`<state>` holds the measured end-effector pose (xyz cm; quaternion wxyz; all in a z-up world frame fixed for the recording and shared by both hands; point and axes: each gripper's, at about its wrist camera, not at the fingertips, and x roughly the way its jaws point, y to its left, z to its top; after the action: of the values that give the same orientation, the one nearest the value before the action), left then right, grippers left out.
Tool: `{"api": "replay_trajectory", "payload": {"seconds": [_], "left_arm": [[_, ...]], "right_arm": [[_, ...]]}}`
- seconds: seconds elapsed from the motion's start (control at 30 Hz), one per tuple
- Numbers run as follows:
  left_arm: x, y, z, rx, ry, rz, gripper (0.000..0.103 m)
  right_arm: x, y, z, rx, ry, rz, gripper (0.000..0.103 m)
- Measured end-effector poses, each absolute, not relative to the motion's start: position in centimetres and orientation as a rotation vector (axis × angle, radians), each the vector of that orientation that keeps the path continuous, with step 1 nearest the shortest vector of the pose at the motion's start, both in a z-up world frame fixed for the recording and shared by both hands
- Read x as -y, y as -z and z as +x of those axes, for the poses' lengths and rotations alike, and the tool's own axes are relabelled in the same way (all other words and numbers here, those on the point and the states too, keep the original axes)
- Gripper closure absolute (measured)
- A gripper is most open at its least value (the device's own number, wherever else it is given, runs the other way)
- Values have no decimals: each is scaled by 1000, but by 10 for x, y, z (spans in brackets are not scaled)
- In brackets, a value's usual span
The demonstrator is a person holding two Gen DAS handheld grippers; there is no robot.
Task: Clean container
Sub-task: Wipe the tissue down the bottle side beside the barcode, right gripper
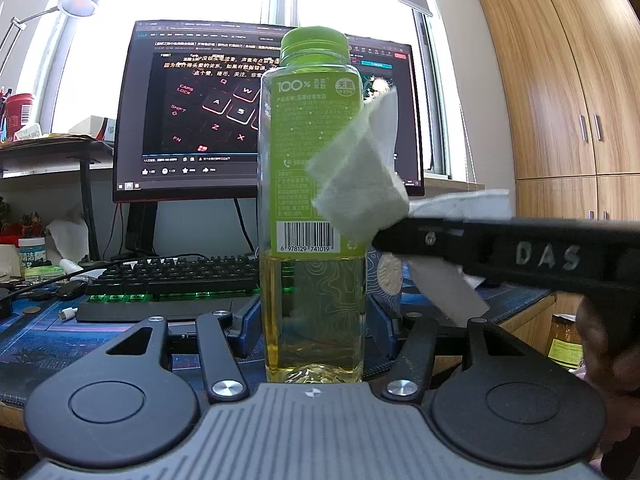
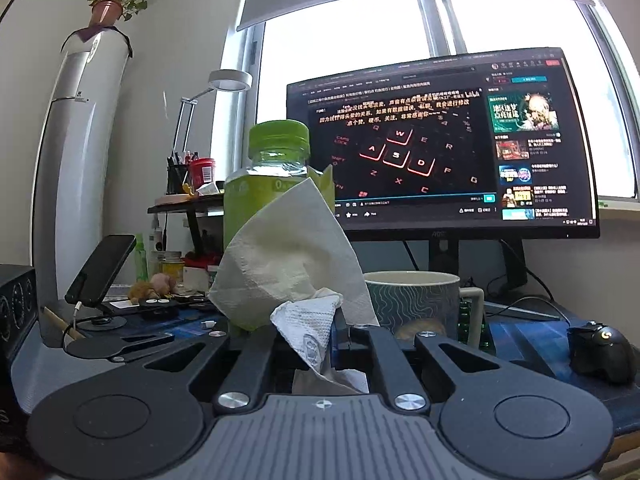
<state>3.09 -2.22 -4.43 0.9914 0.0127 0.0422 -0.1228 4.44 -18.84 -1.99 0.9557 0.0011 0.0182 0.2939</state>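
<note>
Mid-wipe: left gripper (image 1: 314, 312) clamped green-capped tea bottle (image 1: 312, 200); right gripper (image 2: 320, 332) pinched paper tissue (image 2: 292, 256) against bottle's 3 o'clock flank. Next, probably rub downward.

This is a home desk corner in a bedroom or study, not an office. A monitor (image 2: 440, 144) playing a video page stands against a bright window (image 2: 344, 52) with a roller blind, and a backlit mechanical keyboard (image 1: 172, 276) lies on a blue desk mat (image 1: 44, 340) covering the surface. Domestic things crowd round: a wood-veneer wardrobe (image 1: 568, 80), a tall standing air conditioner (image 2: 76, 160) with a potted plant (image 2: 110, 4) on top, a desk lamp (image 1: 76, 0), a patterned mug (image 2: 416, 300), a gaming mouse (image 2: 600, 352) and a phone on a stand (image 2: 102, 268).
</note>
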Motion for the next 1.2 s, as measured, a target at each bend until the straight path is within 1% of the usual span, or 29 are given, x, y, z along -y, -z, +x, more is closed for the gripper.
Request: {"api": "replay_trajectory", "payload": {"seconds": [0.2, 0.57, 0.83, 1.2], "left_arm": [[22, 44, 31, -86, 245, 22, 45], [22, 44, 30, -84, 245, 25, 45], [22, 45, 31, -86, 245, 23, 45], [23, 44, 31, -86, 245, 27, 44]], "right_arm": [[189, 13, 36, 2, -627, 13, 94], [189, 21, 47, -49, -598, 5, 94], [190, 13, 36, -2, -635, 15, 94], [189, 22, 49, -59, -594, -7, 94]]}}
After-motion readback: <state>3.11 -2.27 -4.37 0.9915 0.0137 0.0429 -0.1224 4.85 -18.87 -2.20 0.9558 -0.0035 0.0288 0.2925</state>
